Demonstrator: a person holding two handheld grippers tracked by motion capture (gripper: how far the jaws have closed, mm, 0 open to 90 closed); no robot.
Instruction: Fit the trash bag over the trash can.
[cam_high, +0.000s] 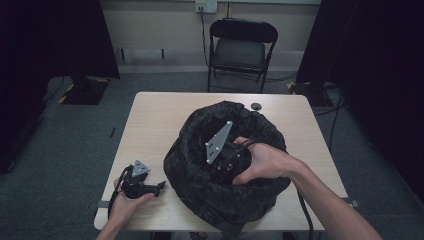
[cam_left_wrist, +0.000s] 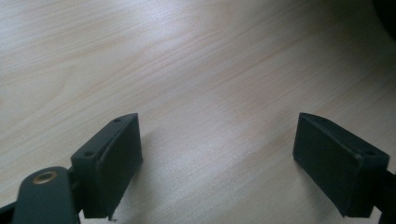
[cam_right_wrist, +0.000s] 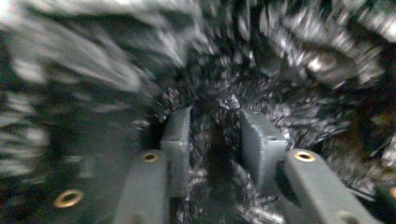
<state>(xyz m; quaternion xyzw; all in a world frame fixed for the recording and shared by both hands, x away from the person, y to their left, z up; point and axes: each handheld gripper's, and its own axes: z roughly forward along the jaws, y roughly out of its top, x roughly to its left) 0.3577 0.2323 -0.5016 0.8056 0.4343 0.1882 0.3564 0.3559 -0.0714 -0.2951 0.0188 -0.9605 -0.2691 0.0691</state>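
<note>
A big black crinkled bag (cam_high: 195, 175) stands open on the light wooden table (cam_high: 150, 120). My right gripper (cam_right_wrist: 215, 126) is down inside its mouth, with a hand around it and its grey plate (cam_high: 219, 142) sticking up. The blurred right gripper view has the jaws close together with shiny black bag fabric (cam_right_wrist: 303, 56) between and around them. My left gripper (cam_left_wrist: 217, 140) rests low over bare wood near the table's front left corner, left of the bag, jaws wide apart and nothing between them; it also appears as the left gripper (cam_high: 160, 186) in the high view.
A small dark round disc (cam_high: 256, 106) lies at the table's far edge behind the bag. A black folding chair (cam_high: 242, 45) stands beyond the table. Dark curtains flank both sides, and a stand base (cam_high: 82, 90) sits on the floor at the left.
</note>
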